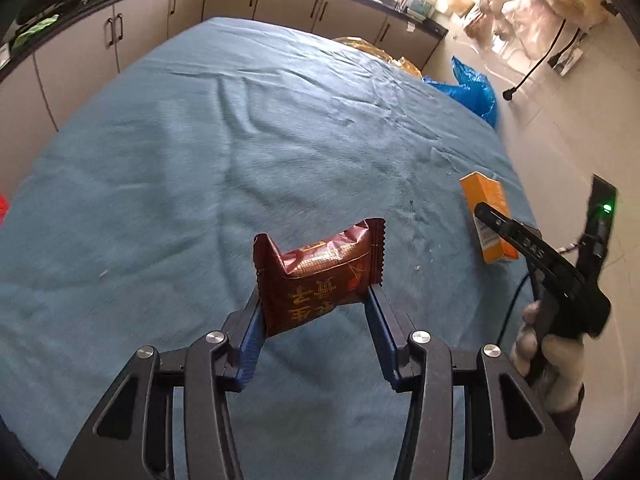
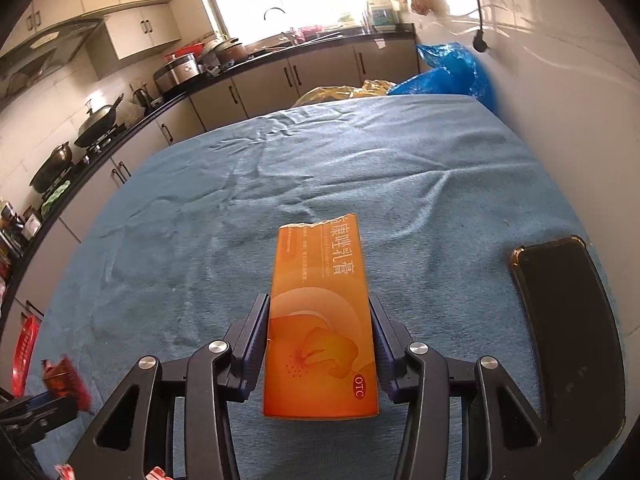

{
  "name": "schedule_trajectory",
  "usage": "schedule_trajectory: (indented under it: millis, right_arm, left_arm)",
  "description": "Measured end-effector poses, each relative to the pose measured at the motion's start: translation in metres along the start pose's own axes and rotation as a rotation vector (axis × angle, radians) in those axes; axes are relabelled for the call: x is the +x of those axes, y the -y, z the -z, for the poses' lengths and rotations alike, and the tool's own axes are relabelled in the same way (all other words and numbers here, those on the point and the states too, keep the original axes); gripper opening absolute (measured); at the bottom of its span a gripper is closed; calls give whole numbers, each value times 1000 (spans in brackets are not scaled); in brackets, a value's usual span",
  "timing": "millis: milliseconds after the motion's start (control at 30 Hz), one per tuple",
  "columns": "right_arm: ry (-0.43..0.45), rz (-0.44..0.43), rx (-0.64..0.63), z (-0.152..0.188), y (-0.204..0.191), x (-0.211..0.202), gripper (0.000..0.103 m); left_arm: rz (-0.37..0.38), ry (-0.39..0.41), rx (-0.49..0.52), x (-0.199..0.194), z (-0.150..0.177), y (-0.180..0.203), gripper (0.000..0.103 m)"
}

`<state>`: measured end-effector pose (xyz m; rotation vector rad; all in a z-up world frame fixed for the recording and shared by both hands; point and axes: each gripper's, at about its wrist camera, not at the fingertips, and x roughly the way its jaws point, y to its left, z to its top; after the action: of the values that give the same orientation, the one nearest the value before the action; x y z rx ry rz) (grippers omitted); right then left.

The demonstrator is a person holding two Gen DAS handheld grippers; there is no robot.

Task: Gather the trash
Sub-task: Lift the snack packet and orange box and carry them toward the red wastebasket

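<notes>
My left gripper is shut on a dark red snack wrapper and holds it above the blue cloth. An orange medicine box lies flat on the cloth between the blue pads of my right gripper; the pads sit against its long sides. The box also shows in the left wrist view, with the right gripper over it. The wrapper shows blurred at the lower left of the right wrist view.
A black phone lies on the cloth to the right of the box. A blue plastic bag and a yellow bag sit beyond the far edge. Kitchen counters run along the left and back. A red basket is at the left.
</notes>
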<state>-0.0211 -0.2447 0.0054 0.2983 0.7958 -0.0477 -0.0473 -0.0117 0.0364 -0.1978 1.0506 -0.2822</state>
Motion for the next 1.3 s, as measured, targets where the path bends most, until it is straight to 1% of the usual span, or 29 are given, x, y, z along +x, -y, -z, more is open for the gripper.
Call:
schedule_trajectory:
  millis: [167,233,333,400,500,600,800,1033,1100,1300]
  right_arm:
    - [7,11,-15,1,-3,0,50]
    - [9,17,-11,1,-3,0,50]
    - [16,38,-24,2,-6,-1,50]
    - [30,66,-42,4,-11,-4,50]
    - [39,119,-45,2,-17,-9,50]
    - [40,81,-47,6,-30,-24,50]
    - [39,-26,-155,35,-90,-59,50]
    - [23,-139,-237,64,-159,-77,50]
    - [20,-161,-262,72,-178,-79,50]
    - [-2,-174,-314,90,-220,-76,51]
  left_arm:
    - [-46,66,-3,-28,13,-17,47]
    - [-88,102,6,-39,19,-23,47]
    - [-186,164,46,-51,27,-29,47]
    - [-223,192,60,-57,30,-33,47]
    - [-216,212,55,-69,35,-45,48]
    - [-200,214,45,-79,38,-55,48]
    - [-184,219,45,-91,50,-69,48]
    - [-190,242,-1,-111,60,-100,48]
    - [-197,252,-21,-118,63,-112,48]
    - [-209,265,-78,-132,70,-146,48]
